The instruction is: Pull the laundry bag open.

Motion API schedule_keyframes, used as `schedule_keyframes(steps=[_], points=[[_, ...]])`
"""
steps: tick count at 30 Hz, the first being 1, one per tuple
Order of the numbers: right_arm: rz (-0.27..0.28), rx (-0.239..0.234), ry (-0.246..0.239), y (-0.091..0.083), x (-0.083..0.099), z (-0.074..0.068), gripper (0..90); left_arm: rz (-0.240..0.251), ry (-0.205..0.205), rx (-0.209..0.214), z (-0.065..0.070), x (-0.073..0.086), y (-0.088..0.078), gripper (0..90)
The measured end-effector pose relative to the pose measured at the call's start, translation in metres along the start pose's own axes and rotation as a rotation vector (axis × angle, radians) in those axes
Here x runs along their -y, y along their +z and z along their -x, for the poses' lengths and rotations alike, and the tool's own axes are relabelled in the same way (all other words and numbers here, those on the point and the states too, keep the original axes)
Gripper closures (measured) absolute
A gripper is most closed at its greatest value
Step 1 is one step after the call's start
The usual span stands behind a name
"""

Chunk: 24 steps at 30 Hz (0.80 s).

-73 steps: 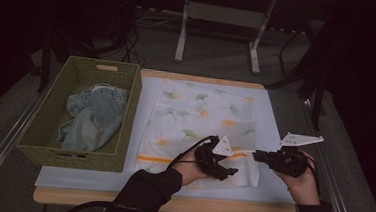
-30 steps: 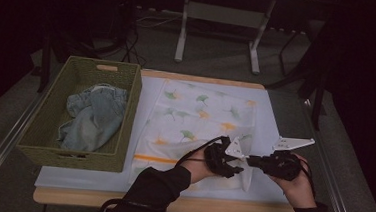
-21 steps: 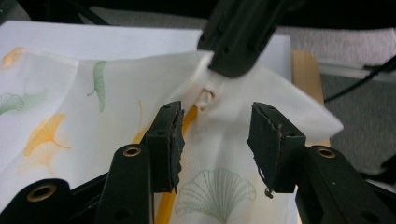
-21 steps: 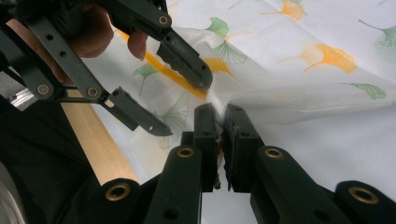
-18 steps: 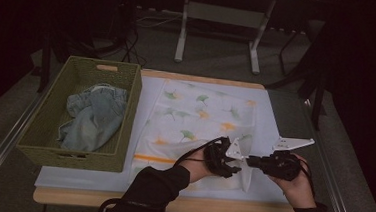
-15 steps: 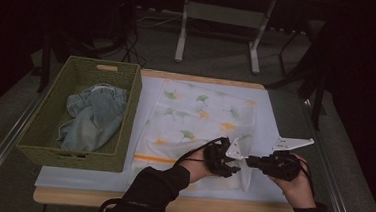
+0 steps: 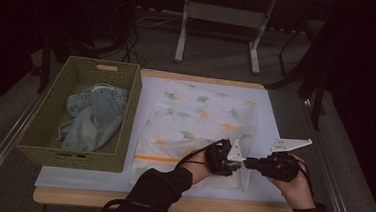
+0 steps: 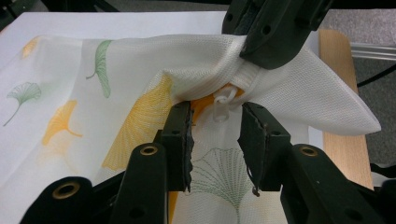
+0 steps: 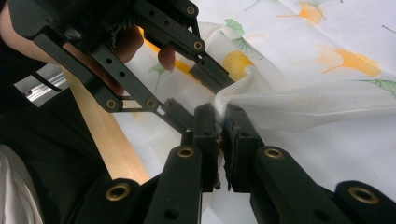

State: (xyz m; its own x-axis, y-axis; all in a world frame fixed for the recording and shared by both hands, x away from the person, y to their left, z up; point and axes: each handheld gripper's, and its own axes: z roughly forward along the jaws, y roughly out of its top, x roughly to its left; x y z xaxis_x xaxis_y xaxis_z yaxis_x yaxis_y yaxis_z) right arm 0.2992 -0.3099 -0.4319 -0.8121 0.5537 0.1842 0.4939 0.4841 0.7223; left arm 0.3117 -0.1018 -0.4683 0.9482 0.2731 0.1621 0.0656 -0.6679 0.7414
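The right gripper is pinching the near corner of the leaf-print mesh bag on the table, lifting it into a peak. The left gripper is just closing — jaws apart either side of the white zipper pull, not yet pressing it. From above, hands are hiding that corner — the basket beside is holding crumpled denim.

Both tongs are black: the left tongs trail a black cable, the right tongs carry a grey three-cornered plate, brass-ringed holes dot the jaws. Black sleeves.
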Motion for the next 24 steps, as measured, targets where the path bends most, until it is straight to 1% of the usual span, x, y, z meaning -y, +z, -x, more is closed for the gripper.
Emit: schedule_keyframes(steps=[1,5,9,11,13,15,17,19,23,24], points=[[-0.001,-0.001,0.001,0.0,0.0,0.0,84.4,-0.01,-0.003,0.006,0.0,0.0,0.0,68.3],[-0.005,-0.003,-0.002,0.002,0.001,0.0,84.4,-0.021,-0.006,0.004,0.001,-0.001,0.002,73.8],[-0.008,0.002,0.002,0.002,0.001,0.002,84.4,-0.03,-0.012,0.003,0.001,-0.001,0.001,82.6],[-0.005,0.003,0.006,0.002,0.002,0.003,84.4,-0.029,-0.006,-0.004,0.001,-0.001,0.0,83.2],[-0.008,0.003,0.013,0.001,0.002,0.003,84.4,-0.036,-0.008,-0.001,0.001,-0.002,-0.001,83.7],[-0.006,0.006,0.015,0.001,0.003,0.005,84.4,-0.041,0.005,-0.006,0.002,-0.003,-0.002,83.8],[-0.007,0.011,0.022,0.0,0.004,0.006,84.4,-0.04,0.007,-0.017,0.003,-0.003,-0.004,84.0],[-0.011,0.015,0.024,0.0,0.004,0.007,84.4,-0.041,0.008,-0.017,0.004,-0.004,-0.005,84.1],[-0.02,0.022,0.027,-0.001,0.005,0.008,84.4,-0.048,0.022,-0.025,0.005,-0.005,-0.008,85.2],[-0.02,0.021,0.027,0.0,0.005,0.008,84.4,-0.054,0.029,-0.021,0.005,-0.005,-0.009,85.8]])
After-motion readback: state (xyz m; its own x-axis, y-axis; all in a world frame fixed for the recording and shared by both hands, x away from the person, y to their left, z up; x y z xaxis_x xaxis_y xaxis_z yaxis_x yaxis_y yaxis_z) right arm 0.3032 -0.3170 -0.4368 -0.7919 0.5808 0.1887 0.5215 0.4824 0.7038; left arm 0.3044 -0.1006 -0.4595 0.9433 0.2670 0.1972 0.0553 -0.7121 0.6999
